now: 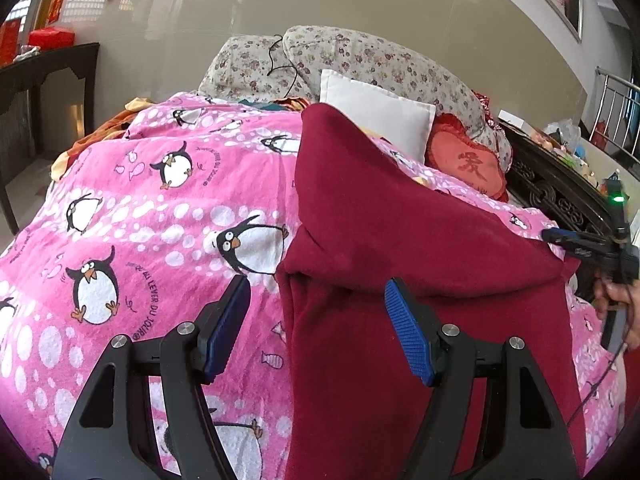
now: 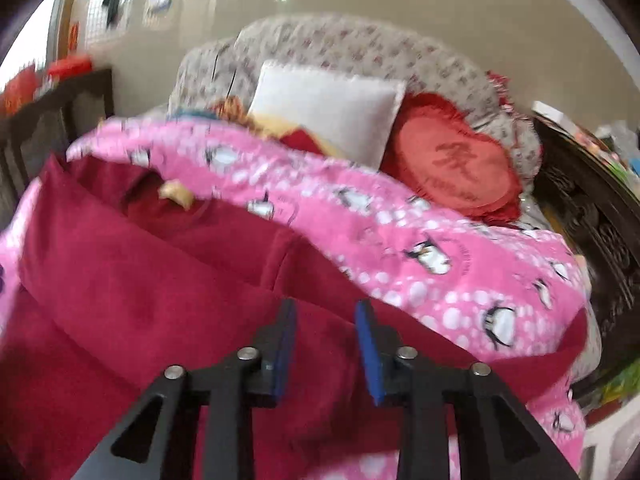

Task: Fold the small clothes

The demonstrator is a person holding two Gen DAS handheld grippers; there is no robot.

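Left wrist: blanket [image 1: 160, 208] reads "LEVER DU JOUR".

Left wrist view: close above the pink blanket [image 1: 140, 208], looking down and forward along the bed to the pillows [image 1: 376, 112] and the wall. Right wrist view: blurred, close over the red cloth [image 2: 140, 280], facing the same way. Shared by both: blanket, red cloth, white pillow, red cushion [image 2: 452, 168].
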